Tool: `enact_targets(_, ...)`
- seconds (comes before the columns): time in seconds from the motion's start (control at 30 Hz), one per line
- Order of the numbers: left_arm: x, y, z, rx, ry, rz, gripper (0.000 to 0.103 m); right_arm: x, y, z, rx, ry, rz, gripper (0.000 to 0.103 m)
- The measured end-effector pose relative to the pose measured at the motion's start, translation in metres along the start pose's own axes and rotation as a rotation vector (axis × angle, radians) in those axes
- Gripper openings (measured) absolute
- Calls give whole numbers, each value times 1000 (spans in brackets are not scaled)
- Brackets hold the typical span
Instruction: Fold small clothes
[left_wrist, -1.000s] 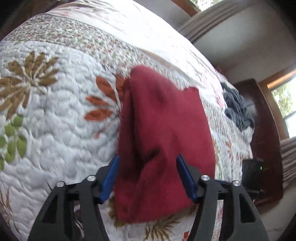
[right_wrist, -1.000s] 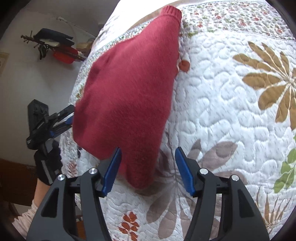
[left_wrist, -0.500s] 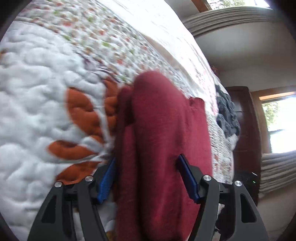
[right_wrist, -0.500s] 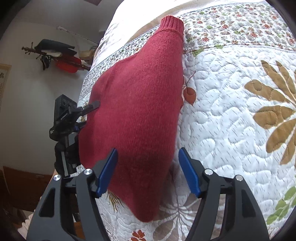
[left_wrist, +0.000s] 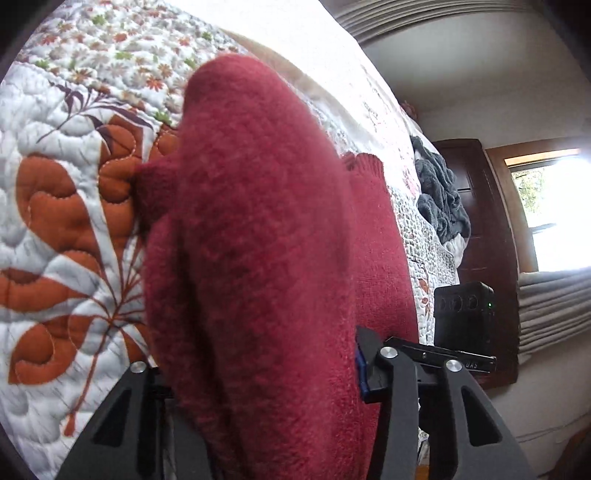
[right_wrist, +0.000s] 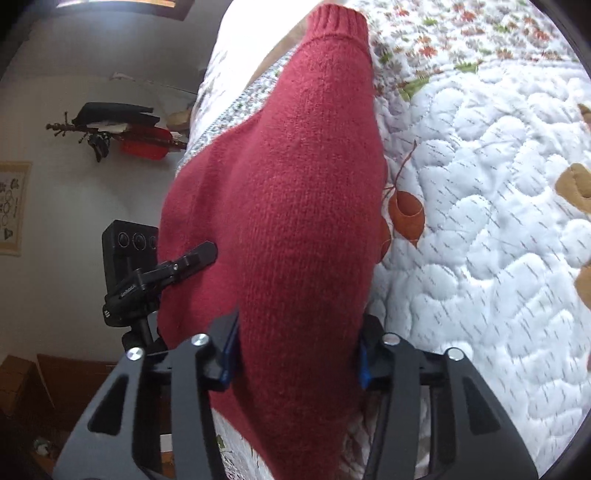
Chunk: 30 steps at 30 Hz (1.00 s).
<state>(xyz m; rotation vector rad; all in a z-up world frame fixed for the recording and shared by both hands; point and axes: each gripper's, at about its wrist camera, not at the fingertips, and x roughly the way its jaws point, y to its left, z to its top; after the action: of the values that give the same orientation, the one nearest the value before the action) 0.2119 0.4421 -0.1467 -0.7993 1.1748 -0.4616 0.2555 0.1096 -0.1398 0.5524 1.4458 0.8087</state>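
A: What does the red sweater (right_wrist: 295, 206) look like?

B: Fuzzy, deep-red knit, bunched into a thick fold that fills the centre of both views. One ribbed cuff (right_wrist: 338, 22) points to the top of the right wrist frame. It lies on the bed's floral quilt (right_wrist: 480, 229).

A: And the right gripper (right_wrist: 295, 360)?

B: At lower centre, its blue-padded jaws press the fold from both sides, holding the sweater.

A: The left gripper (left_wrist: 258, 373)?

B: At the bottom of its frame, likewise clamped on the knit (left_wrist: 258, 240), which hides its left finger. A grey blanket (left_wrist: 439, 195) sits at right.
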Motion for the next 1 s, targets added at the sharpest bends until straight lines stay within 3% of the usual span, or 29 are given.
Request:
enact_targets(0.23,-10,-58,-41,64,-7,-64,43,-64,13,-33,-79,-34,8,42)
enact_targets(0.5,-4,-122,-131,101,-2,-144,43,-149,-7,-113,-96,-61,-12,43)
enact_targets(0.73,21,-130,-198,92,52,-106,43,-153,-39,-176,-73,-47,-46,43)
enact_targets(0.9,40,-109,-218,83,65,-37,47,-128,-65,-185,-57,-35,-109,47)
enact_targets(1.0,49,-101,-222,84,59,-46,52,-121,-84,-188,-6,-52,-59,50)
